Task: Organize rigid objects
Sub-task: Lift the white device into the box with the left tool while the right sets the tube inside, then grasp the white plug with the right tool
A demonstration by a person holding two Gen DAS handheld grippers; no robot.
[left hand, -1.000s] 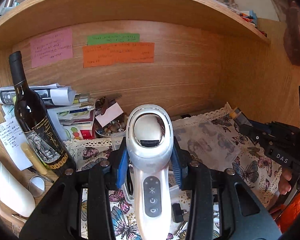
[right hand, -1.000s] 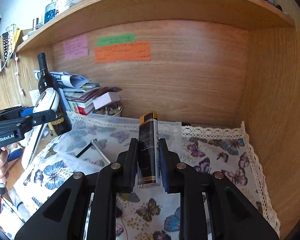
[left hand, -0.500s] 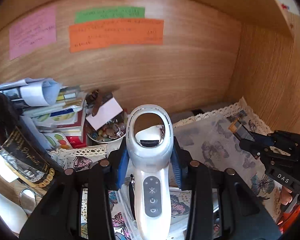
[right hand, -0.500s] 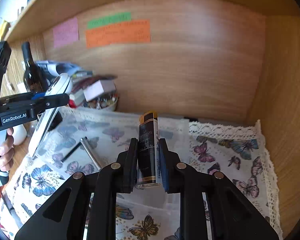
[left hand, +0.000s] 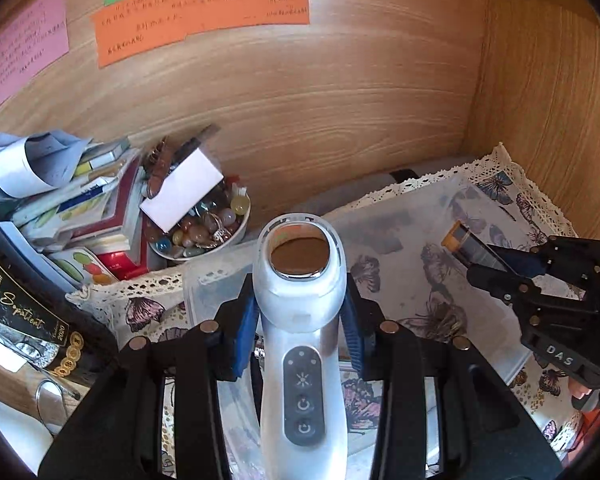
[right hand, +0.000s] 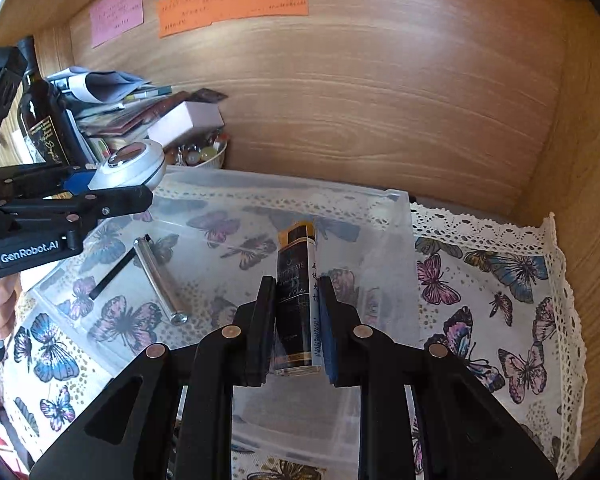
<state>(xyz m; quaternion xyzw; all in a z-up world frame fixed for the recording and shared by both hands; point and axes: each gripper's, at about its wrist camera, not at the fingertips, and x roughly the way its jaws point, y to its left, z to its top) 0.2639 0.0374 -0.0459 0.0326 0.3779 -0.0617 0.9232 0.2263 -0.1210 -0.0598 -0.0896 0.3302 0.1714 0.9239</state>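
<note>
My left gripper [left hand: 300, 312] is shut on a white handheld device [left hand: 300, 344] with a round mirrored head and grey buttons. It hangs over the left end of a clear plastic bin [right hand: 396, 216]; the device also shows in the right wrist view [right hand: 128, 164]. My right gripper [right hand: 296, 300] is shut on a black-and-gold cylindrical tube [right hand: 296, 276] held over the middle of the bin. This tube also shows in the left wrist view [left hand: 466, 242]. A silver metal cylinder [right hand: 160, 276] and a thin black stick [right hand: 112, 274] lie inside the bin.
The bin sits on a butterfly cloth [right hand: 500, 288] with a lace edge inside a wooden alcove. At the left stand a wine bottle [right hand: 44, 128], a pile of books and papers [left hand: 72, 208] and a bowl of coloured stones [left hand: 204, 232]. Coloured notes [right hand: 232, 0] hang on the back wall.
Both grippers have moved forward and down into the alcove, closer over the clear bin. Each still holds its object.
</note>
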